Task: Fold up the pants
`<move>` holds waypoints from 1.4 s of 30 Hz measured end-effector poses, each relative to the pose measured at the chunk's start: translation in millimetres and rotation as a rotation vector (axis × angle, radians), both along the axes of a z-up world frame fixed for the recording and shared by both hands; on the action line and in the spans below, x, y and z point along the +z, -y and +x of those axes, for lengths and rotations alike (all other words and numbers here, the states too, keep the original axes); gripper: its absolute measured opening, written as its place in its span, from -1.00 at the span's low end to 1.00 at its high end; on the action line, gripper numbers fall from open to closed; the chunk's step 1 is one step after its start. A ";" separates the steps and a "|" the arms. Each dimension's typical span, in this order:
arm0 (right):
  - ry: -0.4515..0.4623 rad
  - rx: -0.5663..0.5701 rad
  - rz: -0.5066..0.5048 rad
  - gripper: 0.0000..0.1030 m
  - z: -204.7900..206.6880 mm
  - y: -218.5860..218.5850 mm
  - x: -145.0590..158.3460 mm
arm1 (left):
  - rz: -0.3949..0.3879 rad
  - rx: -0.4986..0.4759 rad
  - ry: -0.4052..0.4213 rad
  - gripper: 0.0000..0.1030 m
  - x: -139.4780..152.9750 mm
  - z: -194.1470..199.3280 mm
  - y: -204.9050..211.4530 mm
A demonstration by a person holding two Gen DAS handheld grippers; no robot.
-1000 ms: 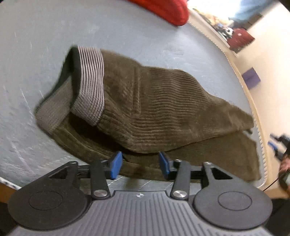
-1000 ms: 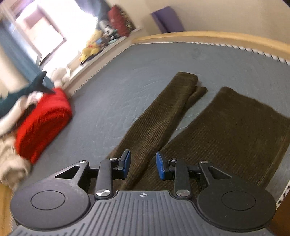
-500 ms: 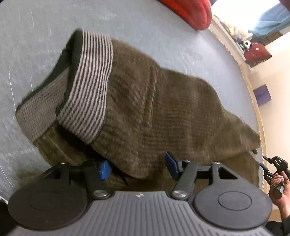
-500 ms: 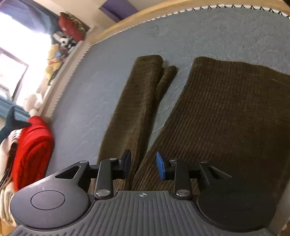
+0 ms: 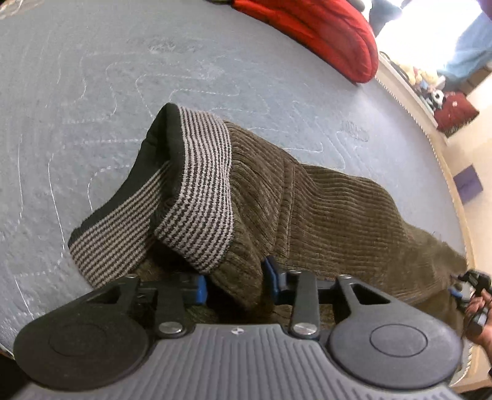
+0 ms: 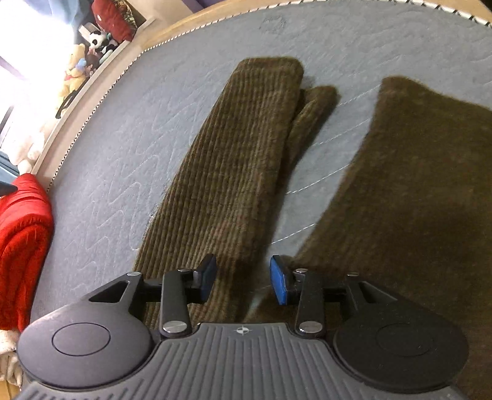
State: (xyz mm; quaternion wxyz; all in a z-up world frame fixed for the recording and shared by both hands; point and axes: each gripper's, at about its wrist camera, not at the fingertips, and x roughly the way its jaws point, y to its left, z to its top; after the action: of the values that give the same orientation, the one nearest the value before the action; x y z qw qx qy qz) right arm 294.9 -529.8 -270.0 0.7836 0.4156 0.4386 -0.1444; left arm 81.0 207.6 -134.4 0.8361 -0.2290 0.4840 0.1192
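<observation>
Brown corduroy pants (image 5: 323,209) with a grey-and-black striped waistband (image 5: 200,197) lie on a grey quilted mattress (image 5: 153,61). My left gripper (image 5: 235,284) is open, its blue pads on either side of a raised fold of the pants just below the waistband. In the right wrist view two pant legs show: a narrow folded one (image 6: 233,160) and a wide flat one (image 6: 409,197). My right gripper (image 6: 243,281) is open and empty, over the gap between the legs near their upper part.
A red knitted garment (image 5: 323,34) lies at the mattress's far edge; it also shows in the right wrist view (image 6: 21,240). A wooden bed frame (image 6: 184,24) rims the mattress. Stuffed toys (image 6: 83,64) sit on a ledge beyond. The other gripper (image 5: 470,289) is at right.
My left gripper has closed in on the pants below the waistband, and a fold now stands between its open pads. My right gripper has tilted down over the legs.
</observation>
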 end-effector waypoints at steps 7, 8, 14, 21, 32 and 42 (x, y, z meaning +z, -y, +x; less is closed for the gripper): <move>0.008 0.067 -0.097 -0.79 8.4 -18.0 12.7 | 0.061 -0.064 0.013 -0.46 10.4 -1.0 7.6; 0.021 0.072 -0.115 -0.81 7.2 -19.0 18.8 | 0.068 -0.070 0.015 -0.48 12.0 -1.7 8.7; 0.167 0.091 -0.181 -0.82 -30.3 -20.7 87.9 | 0.033 -0.050 0.072 -0.61 29.4 -12.3 0.5; 0.205 0.051 -0.227 -0.83 -137.6 1.8 136.2 | -0.071 0.010 0.055 -0.63 35.0 -38.0 -15.4; -0.062 0.067 0.005 -0.71 -172.2 50.8 51.6 | -0.219 0.214 0.022 -0.30 26.2 -61.2 -46.5; -0.034 -0.083 -0.014 -0.96 -168.8 61.0 57.0 | 0.184 0.168 0.200 -0.68 87.5 -59.5 -31.7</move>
State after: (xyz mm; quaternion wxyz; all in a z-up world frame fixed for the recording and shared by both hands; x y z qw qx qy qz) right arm 126.1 -590.8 -213.0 0.7722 0.4254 0.4335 -0.1869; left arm 21.5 239.3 -46.9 0.8845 -0.2021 0.3647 0.2091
